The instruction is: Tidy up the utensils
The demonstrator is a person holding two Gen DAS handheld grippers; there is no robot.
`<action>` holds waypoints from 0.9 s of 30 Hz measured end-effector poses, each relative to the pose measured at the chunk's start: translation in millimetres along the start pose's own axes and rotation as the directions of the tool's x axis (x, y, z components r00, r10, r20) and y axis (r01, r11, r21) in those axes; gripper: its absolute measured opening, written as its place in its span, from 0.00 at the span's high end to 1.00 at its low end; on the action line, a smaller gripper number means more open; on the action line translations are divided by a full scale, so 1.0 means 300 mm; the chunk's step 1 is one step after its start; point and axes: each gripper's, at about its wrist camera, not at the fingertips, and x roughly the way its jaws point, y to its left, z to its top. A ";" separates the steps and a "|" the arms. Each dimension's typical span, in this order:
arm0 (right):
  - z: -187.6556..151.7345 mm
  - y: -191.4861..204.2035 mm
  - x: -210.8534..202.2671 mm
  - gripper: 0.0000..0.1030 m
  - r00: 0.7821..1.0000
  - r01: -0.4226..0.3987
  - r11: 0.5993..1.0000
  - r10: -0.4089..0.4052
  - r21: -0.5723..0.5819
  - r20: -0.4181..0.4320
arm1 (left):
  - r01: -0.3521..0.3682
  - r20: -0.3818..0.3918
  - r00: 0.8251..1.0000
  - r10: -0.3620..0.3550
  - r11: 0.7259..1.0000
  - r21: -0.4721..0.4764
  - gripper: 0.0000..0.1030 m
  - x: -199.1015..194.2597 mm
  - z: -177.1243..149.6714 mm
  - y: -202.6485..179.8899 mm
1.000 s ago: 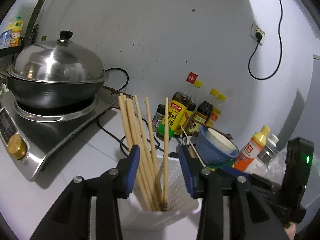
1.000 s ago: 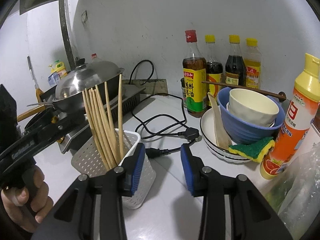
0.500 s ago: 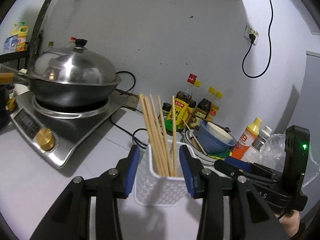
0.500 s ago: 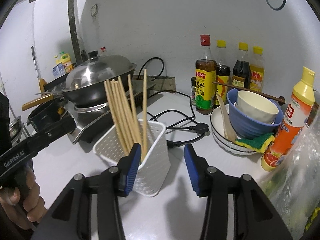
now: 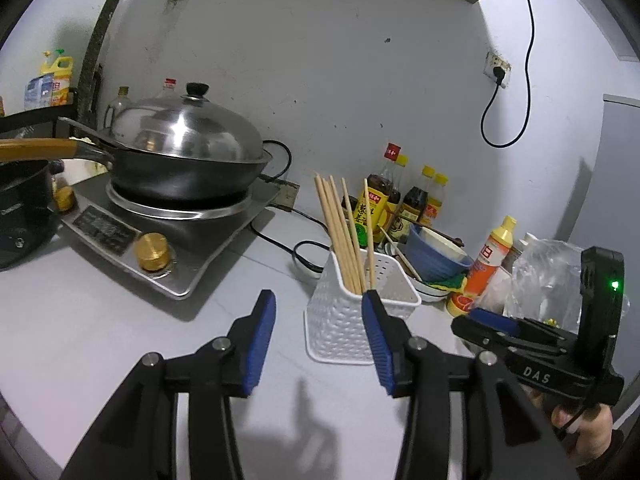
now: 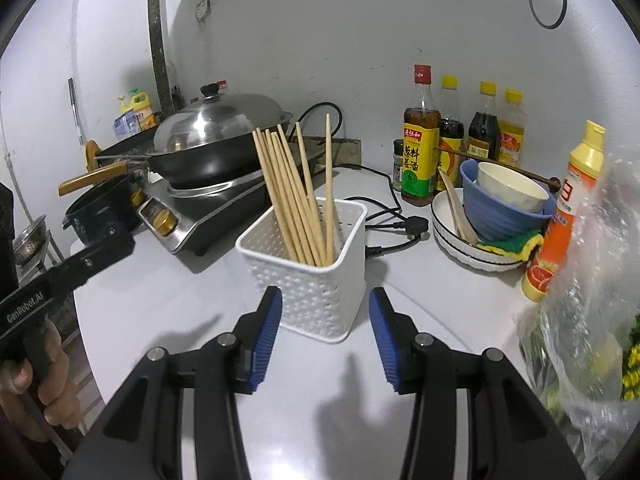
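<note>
Both tools have drawn back from the white caddy [image 6: 316,268] of chopsticks [image 6: 296,196], which stands free on the worktop [image 5: 100,320]. The left tool [image 5: 319,336] has just been opening, empty; the right tool [image 6: 325,336] is released, tilted down. Grey wall behind.

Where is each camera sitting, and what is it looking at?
Left wrist: on the left gripper, open, just widened, empty; faces the chopstick basket; the other hand shows.
Right wrist: on the right gripper, open, empty; faces the same basket; a hand shows.
Shared: basket, chopsticks, wok.
</note>
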 end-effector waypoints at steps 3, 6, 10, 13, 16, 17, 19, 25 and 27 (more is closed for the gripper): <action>-0.015 0.022 -0.039 0.58 1.000 0.010 1.000 -0.010 -0.009 0.000 | 0.001 0.010 1.000 -0.002 1.000 0.018 0.50 -0.056 0.000 0.011; -0.023 0.044 -0.081 0.58 1.000 0.019 1.000 -0.018 -0.022 0.005 | 0.000 0.030 1.000 -0.002 0.999 0.055 0.46 -0.113 0.004 0.008; -0.032 0.066 -0.139 0.53 0.999 0.029 0.999 -0.028 -0.029 0.022 | -0.005 0.057 0.998 -0.001 0.994 0.107 0.41 -0.203 0.009 0.002; -0.041 0.087 -0.187 0.52 0.999 0.037 0.999 -0.036 -0.035 0.038 | 0.000 0.057 0.998 -0.008 0.991 0.134 0.41 -0.249 0.013 -0.006; -0.046 0.107 -0.234 0.52 0.998 0.040 0.998 -0.038 -0.039 0.055 | -0.004 0.058 0.998 -0.005 0.989 0.148 0.41 -0.298 0.017 -0.011; -0.046 0.112 -0.244 0.51 0.998 0.041 0.998 -0.038 -0.041 0.059 | -0.002 0.059 0.998 -0.007 0.988 0.151 0.41 -0.309 0.018 -0.012; -0.047 0.129 -0.276 0.50 0.997 0.045 0.998 -0.041 -0.044 0.072 | 0.000 0.065 0.998 -0.010 0.988 0.156 0.41 -0.333 0.018 -0.013; -0.045 0.176 -0.365 0.47 0.993 0.055 0.997 -0.048 -0.056 0.112 | -0.022 0.123 0.992 0.002 0.987 0.161 0.27 -0.419 0.033 -0.010; -0.042 0.194 -0.396 0.44 0.991 0.061 0.996 -0.052 -0.064 0.126 | -0.027 0.149 0.989 0.002 0.986 0.166 0.25 -0.447 0.038 -0.010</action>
